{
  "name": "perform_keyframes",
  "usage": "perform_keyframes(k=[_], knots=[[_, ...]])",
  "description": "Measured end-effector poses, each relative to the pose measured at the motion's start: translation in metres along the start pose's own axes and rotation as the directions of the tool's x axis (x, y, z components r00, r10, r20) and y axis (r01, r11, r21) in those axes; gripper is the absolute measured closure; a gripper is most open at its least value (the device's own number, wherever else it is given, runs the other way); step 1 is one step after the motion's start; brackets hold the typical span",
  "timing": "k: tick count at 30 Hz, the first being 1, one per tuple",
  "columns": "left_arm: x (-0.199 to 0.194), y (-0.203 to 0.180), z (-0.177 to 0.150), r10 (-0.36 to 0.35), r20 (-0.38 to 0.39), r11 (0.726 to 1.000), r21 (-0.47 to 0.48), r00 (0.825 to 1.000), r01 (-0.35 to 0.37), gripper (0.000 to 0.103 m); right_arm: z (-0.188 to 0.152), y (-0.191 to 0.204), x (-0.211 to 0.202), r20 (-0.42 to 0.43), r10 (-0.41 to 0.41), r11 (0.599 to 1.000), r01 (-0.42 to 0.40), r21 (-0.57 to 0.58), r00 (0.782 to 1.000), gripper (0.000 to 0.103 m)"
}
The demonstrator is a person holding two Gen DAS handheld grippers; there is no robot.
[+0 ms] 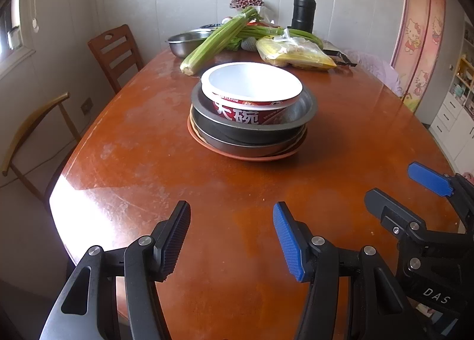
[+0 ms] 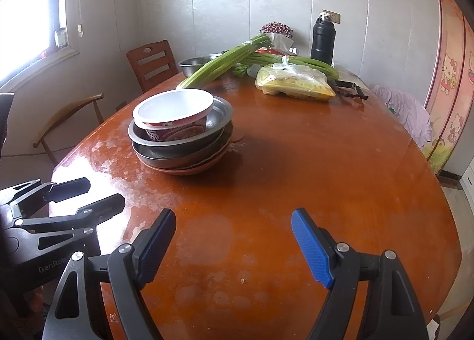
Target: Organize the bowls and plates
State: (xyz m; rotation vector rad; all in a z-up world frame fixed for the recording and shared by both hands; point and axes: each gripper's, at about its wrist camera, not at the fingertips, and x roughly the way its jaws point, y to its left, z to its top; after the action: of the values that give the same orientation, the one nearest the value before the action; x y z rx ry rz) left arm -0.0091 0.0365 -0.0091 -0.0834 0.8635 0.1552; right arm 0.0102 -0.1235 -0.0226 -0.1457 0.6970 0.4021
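Note:
A stack of dishes stands mid-table: a white-and-red paper bowl [image 1: 251,88] [image 2: 173,113] sits in a metal pan [image 1: 308,104] [image 2: 220,114], over another metal pan [image 1: 246,144] [image 2: 177,157], on an orange plate [image 1: 251,156] [image 2: 192,170]. My left gripper [image 1: 232,239] hovers over the near table edge, open and empty, well short of the stack. The right gripper [image 2: 234,248] is open and empty too, nearer the front edge and right of the stack. Each gripper shows in the other's view: the right gripper [image 1: 400,188] and the left gripper [image 2: 86,194].
On the far end of the brown table [image 1: 148,162] lie celery stalks [image 1: 219,37], a steel bowl [image 1: 186,42], a bag of corn [image 1: 296,54] and a black flask [image 1: 302,11]. Two chairs [image 1: 115,52] stand at the left side.

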Motion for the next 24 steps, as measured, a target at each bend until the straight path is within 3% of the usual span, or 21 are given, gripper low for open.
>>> perform_keyframes(k=[24], knots=[[0.0040,0.0043,-0.0014,0.018,-0.008,1.000,-0.011,1.000,-0.018,0.043,-0.0016,-0.0080,0.0010,-0.005,-0.011,1.000,0.011,0.015,1.000,0.023]])
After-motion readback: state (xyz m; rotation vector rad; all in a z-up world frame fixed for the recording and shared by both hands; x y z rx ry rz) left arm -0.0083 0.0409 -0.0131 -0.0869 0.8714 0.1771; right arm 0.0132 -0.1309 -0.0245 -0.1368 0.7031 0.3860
